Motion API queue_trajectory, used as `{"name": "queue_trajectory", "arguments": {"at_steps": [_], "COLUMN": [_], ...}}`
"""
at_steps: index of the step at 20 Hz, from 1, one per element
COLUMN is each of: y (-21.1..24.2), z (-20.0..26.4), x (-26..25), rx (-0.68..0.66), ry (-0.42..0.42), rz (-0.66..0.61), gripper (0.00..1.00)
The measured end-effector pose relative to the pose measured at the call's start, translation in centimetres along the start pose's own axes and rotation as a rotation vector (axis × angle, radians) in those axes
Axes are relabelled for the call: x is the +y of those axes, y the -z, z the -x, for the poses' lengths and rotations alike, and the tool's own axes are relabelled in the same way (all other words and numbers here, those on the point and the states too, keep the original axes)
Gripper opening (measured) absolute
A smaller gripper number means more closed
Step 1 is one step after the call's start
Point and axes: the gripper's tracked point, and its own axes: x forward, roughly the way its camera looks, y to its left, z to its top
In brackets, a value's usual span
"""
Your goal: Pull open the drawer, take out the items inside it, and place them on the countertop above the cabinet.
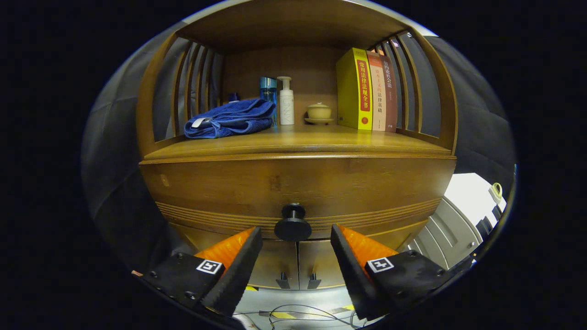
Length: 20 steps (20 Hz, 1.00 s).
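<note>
Brown wooden drawer (298, 188) with black knob (293, 223); blue towel (229, 119); yellow book (354, 89); white bottle (286, 103).

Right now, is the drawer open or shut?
Shut: the drawer front sits flush with the cabinet, its knob ungrasped between the open fingers.

Hand-held gripper (296, 250): wedge fingers, ridged pads, square tag markers, screws.

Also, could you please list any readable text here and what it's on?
"常用法律法规全书": spine of the yellow book.
Neighbouring books: spine titles too blurred.
White pump bottle, blue bottle: lettering too small.
Gripper, open with the drawer knob between its fingertips: square markers, no words.
</note>
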Motion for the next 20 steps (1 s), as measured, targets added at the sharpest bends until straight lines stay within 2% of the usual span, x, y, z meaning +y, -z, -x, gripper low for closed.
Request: {"name": "queue_trajectory", "arguments": {"at_steps": [5, 7, 8, 12, 20], "y": [0.07, -0.34, -0.37, -0.58, -0.22], "z": [-0.7, -0.83, -0.87, -0.87, -0.06], "x": [0.28, 0.27, 0.53, 0.61, 0.69], "rx": [-0.001, -0.021, -0.023, -0.03, -0.01], "ry": [-0.002, 0.006, 0.006, 0.016, 0.01], "rz": [0.002, 0.006, 0.007, 0.027, 0.012], "gripper": [0.94, 0.85, 0.74, 0.56, 0.5]}}
